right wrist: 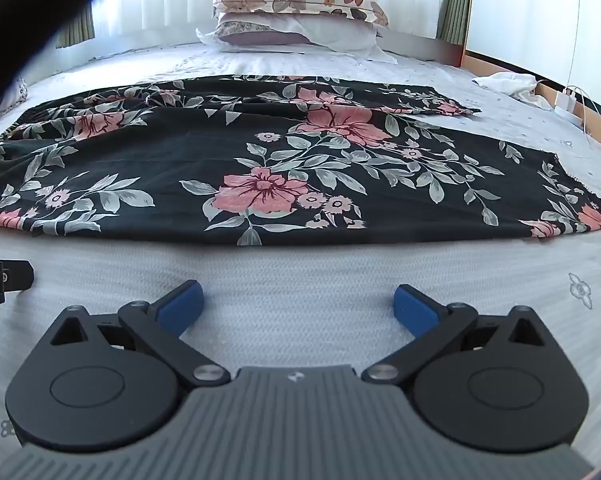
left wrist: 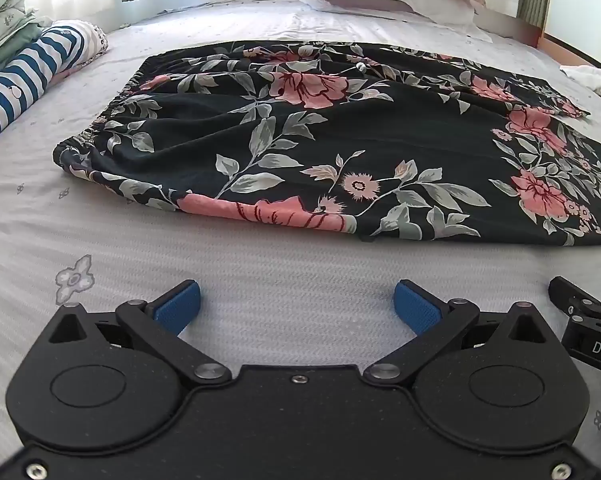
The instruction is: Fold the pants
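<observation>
Black pants with pink flowers and grey leaves (left wrist: 320,140) lie flat across the bed, with the elastic waistband at the left and the leg hems at the right. They also show in the right wrist view (right wrist: 260,160). My left gripper (left wrist: 297,304) is open and empty, low over the sheet in front of the pants' near edge, toward the waistband half. My right gripper (right wrist: 297,306) is open and empty, in front of the near edge toward the leg half. Neither touches the pants.
The bed has a pale flower-print sheet (left wrist: 180,264). Stacked pillows (right wrist: 296,16) lie at the head. A blue-striped roll (left wrist: 32,72) and folded green bedding (left wrist: 0,20) lie at the left. A white cloth (right wrist: 508,84) and a charger with cable (right wrist: 566,100) sit at the right edge.
</observation>
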`<state>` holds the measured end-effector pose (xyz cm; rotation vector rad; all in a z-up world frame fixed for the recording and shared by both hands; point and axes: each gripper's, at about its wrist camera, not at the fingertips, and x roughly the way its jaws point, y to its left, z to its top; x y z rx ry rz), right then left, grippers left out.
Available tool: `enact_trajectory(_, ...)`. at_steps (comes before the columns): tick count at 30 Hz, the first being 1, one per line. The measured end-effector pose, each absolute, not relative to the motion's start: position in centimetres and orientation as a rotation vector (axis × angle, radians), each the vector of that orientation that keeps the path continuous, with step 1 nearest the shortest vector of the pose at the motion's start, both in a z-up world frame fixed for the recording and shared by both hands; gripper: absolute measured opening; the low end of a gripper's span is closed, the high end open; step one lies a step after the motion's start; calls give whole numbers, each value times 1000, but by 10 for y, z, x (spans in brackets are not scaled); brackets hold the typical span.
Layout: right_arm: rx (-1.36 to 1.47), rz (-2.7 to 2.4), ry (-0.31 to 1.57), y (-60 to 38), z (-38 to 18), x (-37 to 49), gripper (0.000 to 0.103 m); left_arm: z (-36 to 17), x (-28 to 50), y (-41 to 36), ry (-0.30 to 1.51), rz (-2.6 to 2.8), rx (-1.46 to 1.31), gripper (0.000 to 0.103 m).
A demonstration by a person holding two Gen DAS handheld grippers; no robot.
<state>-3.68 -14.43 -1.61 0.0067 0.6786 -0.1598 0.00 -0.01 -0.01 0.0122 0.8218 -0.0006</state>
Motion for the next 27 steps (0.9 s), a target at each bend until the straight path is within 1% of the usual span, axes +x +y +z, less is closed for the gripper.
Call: enact_trajectory(27, 7, -160, 674, -144, -17, -37, 103, 0, 0, 0, 818, 1, 18, 103)
